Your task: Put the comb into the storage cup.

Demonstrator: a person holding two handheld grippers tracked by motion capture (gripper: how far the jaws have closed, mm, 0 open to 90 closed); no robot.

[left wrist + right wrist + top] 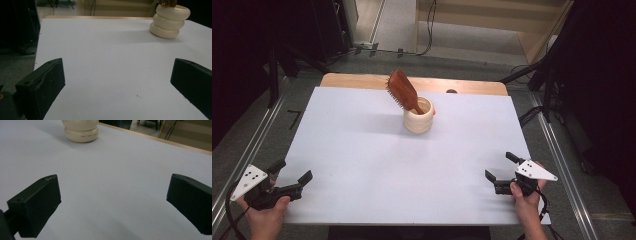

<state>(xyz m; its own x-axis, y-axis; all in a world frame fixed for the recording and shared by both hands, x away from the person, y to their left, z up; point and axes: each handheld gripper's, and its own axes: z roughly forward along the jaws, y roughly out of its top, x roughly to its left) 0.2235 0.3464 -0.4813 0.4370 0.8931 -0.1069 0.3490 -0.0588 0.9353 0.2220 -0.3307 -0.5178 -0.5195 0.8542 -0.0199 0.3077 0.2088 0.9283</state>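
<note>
Hairbrush [402, 90] stands tilted, handle down, in cream cup [418, 116] at tabletop [362, 150] far centre. Your left gripper [291, 176] and right gripper [501, 168]: jaws wide, empty. Brush likely light, stiff; grip bare wooden back, avoid bristles.

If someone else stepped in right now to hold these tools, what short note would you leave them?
Left hand-held gripper: open, holding nothing, low at the near left edge of the white table sheet.
Right hand-held gripper: open, holding nothing, at the near right edge.
Things: the cream ribbed ceramic cup stands upright toward the far middle of the sheet. The brown wooden hairbrush stands in it handle down, head leaning left over the rim.
Done: the brush sits in the cup; nothing is gripped.
Left: judging by this, either gripper would have to reach forward to the cup or brush for any further handling.
</note>
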